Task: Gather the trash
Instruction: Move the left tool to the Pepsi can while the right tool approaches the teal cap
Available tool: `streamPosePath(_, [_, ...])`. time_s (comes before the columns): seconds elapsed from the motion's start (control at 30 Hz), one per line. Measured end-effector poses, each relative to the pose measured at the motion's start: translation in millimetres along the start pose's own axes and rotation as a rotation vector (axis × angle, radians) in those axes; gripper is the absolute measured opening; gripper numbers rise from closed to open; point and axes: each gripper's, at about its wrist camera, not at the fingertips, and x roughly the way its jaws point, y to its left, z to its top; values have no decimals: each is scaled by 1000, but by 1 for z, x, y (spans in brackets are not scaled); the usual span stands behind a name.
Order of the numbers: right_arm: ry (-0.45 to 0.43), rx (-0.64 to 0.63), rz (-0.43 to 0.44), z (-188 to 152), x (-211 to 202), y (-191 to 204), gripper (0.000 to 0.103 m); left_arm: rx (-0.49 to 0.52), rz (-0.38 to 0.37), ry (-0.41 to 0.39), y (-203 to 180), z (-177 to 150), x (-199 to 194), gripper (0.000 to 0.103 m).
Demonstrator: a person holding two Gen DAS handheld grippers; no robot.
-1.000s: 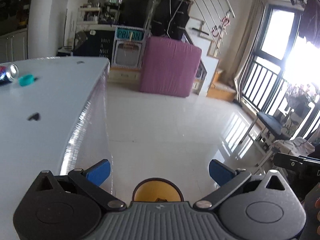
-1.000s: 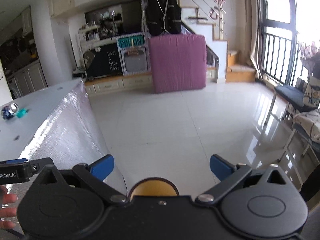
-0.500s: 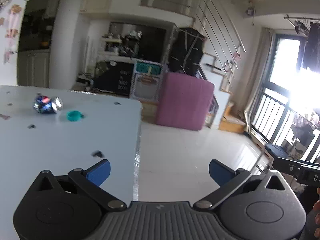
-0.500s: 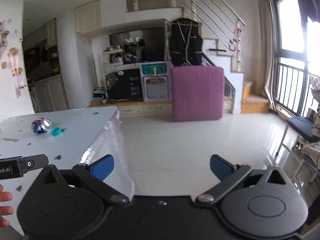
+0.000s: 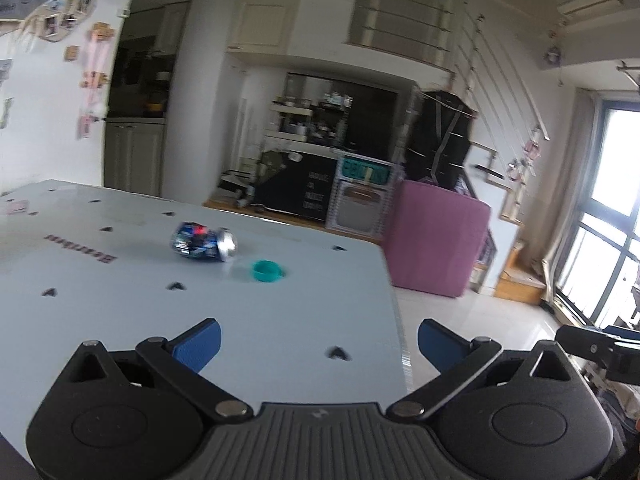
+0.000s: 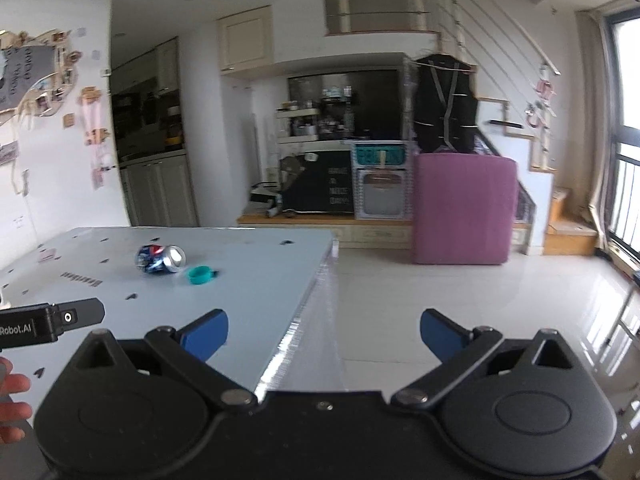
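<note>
Both grippers have swung up toward the table (image 5: pixel 120 320): left gripper (image 5: pixel 319 340) and right gripper (image 6: pixel 324 330) level, jaws wide apart, short of the can (image 5: pixel 204 241).

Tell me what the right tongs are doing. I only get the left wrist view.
Observer: The right tongs are open and hold nothing. They straddle the table edge.
Operator: Describe the can. It's blurred here.
Observer: The can is blue and dented, lying on its side with its silver end toward the teal cap.
Operator: Check my left grip.
Observer: The left hand's fingers show bare at the right view's left edge.
</note>
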Motion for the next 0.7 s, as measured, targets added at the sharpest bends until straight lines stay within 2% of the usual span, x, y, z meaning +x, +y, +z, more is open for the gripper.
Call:
streamPosePath(0.37, [12, -32, 84, 18, 64, 72, 103, 4, 104, -16, 73, 30, 36, 103])
streamPosePath(0.7, [53, -72, 141, 38, 151, 117, 103, -19, 124, 27, 110, 62, 114, 103])
